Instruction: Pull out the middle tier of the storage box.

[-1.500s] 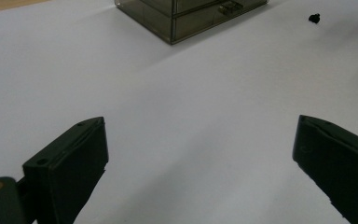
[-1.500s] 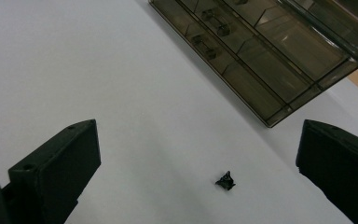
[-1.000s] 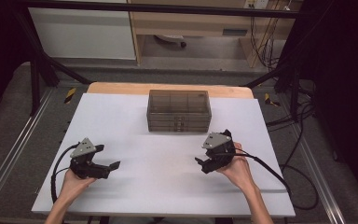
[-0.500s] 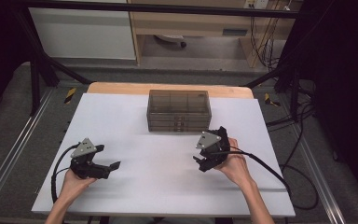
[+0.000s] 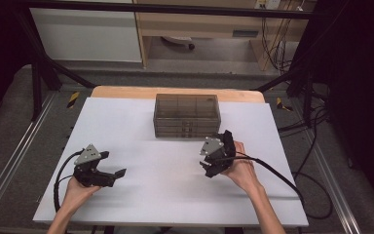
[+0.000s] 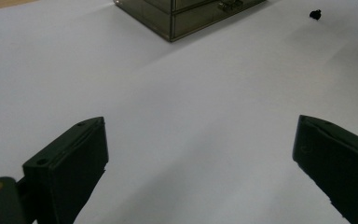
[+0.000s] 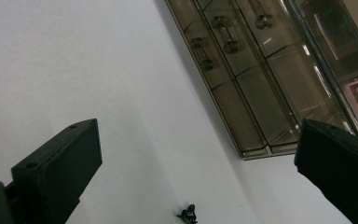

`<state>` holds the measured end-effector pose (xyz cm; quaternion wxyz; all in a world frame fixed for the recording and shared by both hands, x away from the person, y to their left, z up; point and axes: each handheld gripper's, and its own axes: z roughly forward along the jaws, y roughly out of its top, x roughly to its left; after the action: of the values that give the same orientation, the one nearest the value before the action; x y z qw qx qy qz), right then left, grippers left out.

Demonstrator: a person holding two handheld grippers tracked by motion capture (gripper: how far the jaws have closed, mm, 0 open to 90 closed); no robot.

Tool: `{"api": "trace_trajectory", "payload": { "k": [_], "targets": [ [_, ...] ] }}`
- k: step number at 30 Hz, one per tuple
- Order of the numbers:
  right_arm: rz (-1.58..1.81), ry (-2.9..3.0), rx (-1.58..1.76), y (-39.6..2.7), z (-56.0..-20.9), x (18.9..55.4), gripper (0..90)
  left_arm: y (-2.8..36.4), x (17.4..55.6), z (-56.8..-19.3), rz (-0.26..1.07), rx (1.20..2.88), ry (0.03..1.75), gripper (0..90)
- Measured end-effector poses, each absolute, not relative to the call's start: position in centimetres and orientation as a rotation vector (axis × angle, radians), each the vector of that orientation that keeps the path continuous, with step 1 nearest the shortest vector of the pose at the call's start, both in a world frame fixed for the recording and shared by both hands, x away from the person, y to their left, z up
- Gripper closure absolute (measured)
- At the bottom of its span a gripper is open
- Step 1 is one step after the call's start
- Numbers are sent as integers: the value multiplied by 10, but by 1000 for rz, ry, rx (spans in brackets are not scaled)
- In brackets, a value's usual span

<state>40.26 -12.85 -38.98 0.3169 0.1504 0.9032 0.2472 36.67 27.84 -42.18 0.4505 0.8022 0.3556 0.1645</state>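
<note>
A smoke-tinted clear drawer box (image 5: 187,115) stands at the back middle of the white table (image 5: 141,122); it also appears as the box (image 6: 186,16) in the left gripper view and the box (image 7: 265,70) in the right gripper view, where its small knobs show. A tiny black part (image 7: 188,214) lies on the table just ahead of my right gripper (image 7: 198,140); the same black part (image 6: 314,14) shows far off in the left gripper view. My right gripper (image 5: 206,168) is open, rolled on its side, in front of the box. My left gripper (image 5: 114,164) rests open at the front left, empty.
A wooden strip (image 5: 126,91) edges the table's far side. Cables (image 5: 272,170) trail from the right gripper over the table's right edge. Black frame legs and floor rails flank the table.
My right gripper has shifted a little to the left and rolled onto its side. The left gripper and the box have stayed put.
</note>
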Motion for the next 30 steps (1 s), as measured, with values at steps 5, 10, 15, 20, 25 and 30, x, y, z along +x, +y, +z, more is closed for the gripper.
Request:
{"api": "trace_trajectory", "payload": {
  "k": [5, 10, 15, 20, 25, 30],
  "targets": [
    [619, 2356, 344, -121, -392, 403, 12, 279, 369, -422, 439, 1985, 851, 27],
    [603, 2355, 312, -114, -394, 406, 13, 279, 369, -422, 438, 1985, 855, 27],
    [586, 2356, 282, -108, -397, 410, 19, 278, 367, -422, 408, 1987, 879, 27],
    [587, 2347, 259, -102, -400, 414, 33, 278, 367, -422, 408, 1988, 880, 27],
    [567, 2338, 244, -99, -403, 420, 47, 278, 367, -422, 410, 1990, 880, 27],
    [545, 2322, 214, -94, -408, 424, 70, 279, 367, -422, 410, 1989, 881, 27]
  ]
}}
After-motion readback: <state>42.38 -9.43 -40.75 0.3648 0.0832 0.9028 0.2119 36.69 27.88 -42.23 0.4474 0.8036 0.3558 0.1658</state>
